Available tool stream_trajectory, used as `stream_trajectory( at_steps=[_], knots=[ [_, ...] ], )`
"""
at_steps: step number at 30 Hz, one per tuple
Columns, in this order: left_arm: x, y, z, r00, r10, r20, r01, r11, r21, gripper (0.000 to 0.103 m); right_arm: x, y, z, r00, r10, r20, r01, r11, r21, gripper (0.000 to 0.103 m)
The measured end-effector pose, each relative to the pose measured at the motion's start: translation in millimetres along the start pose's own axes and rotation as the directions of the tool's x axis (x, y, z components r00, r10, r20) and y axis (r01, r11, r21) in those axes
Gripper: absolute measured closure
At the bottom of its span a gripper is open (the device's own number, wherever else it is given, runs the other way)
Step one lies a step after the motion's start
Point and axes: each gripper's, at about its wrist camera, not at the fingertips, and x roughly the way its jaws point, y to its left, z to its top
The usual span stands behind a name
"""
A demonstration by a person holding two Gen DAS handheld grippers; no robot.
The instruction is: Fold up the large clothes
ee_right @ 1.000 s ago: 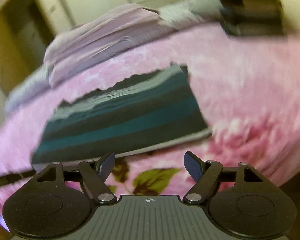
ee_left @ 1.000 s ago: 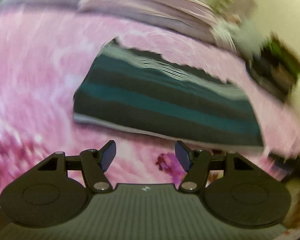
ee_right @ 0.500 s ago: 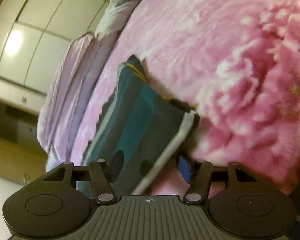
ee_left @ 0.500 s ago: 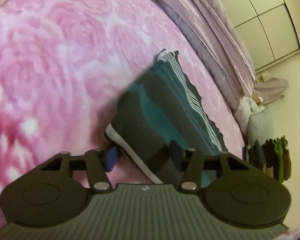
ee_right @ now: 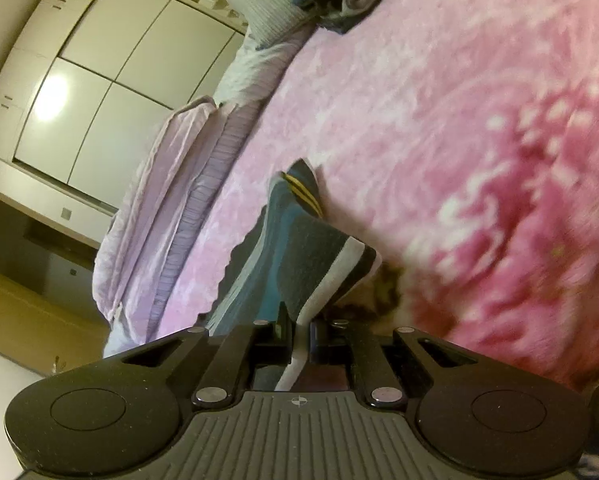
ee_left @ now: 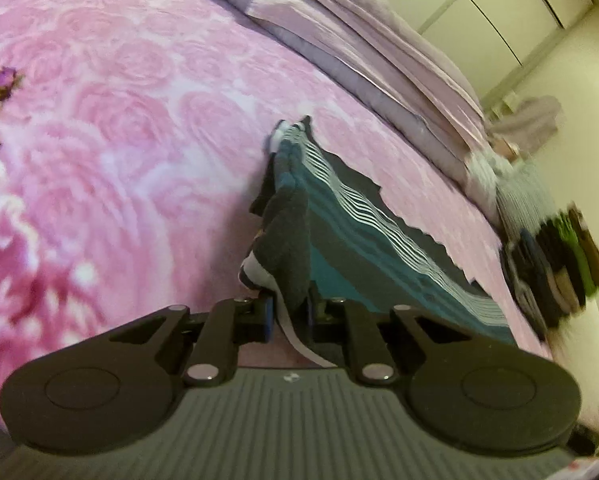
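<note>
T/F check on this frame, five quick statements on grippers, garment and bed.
1. The left gripper has an edge of the striped garment between its fingers. True; its jaws are closing on it.
2. The right gripper is empty. False: it is shut on a corner of the same garment.
3. The garment lies on a pink floral blanket. True.
4. The garment is plain red. False: it has teal, dark grey and white stripes.
5. The folded lilac bedding lies on top of the garment. False: it lies apart, along the far edge of the bed.
</note>
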Motion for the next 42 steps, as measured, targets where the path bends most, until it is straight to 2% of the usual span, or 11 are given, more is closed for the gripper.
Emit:
stream_trajectory(
  at_steps=[5,7,9,11,16,21,26,27,28,37,42],
  knots=[
    [-25,-8,-44,0.995,-0.002,-0.098,0.013,0.994,0.109,0.089,-45,-24,-6,0.998,-0.057,-0.026,0.056,0.998,-0.029,0.099],
    [-27,-3,-55,0.993,0.045,-0.107,-0.027,0.986,0.162,0.079,-52,-35,-11,0.991,-0.106,-0.083,0.103,0.994,-0.043,0.098],
    [-31,2,-55,0.991,0.074,-0.116,-0.049,0.978,0.202,0.071,-55,-30,-15,0.979,-0.172,-0.109,0.154,0.975,-0.159,0.09],
    [-43,5,-46,0.992,0.1,-0.082,-0.079,0.97,0.228,0.072,-64,-16,-15,0.965,-0.255,-0.067,0.224,0.927,-0.302,0.069],
    [-64,0,-9,0.983,0.168,0.071,-0.182,0.931,0.317,0.071,-71,16,10,0.978,-0.196,0.067,0.206,0.875,-0.437,0.068],
    [-39,-25,15,0.994,0.084,0.073,-0.104,0.931,0.349,0.071,-14,37,34,0.983,-0.174,0.056,0.177,0.836,-0.52,0.068],
    [1,-55,17,0.999,0.035,0.013,-0.037,0.91,0.412,0.071,32,24,48,0.983,-0.182,-0.007,0.159,0.877,-0.454,0.072],
    [11,-59,16,1.0,0.03,0.002,-0.028,0.905,0.425,0.071,35,24,49,0.984,-0.18,-0.011,0.155,0.874,-0.459,0.078],
    [19,-61,15,0.999,0.033,-0.006,-0.027,0.9,0.436,0.071,36,25,51,0.986,-0.163,-0.029,0.131,0.873,-0.469,0.1],
    [57,-58,8,0.993,0.116,-0.029,-0.089,0.879,0.469,0.072,44,41,35,0.954,-0.293,0.061,0.267,0.745,-0.611,0.101],
    [56,-56,9,0.993,0.115,-0.028,-0.089,0.881,0.465,0.072,45,43,36,0.952,-0.3,0.056,0.27,0.747,-0.608,0.1]
  ],
)
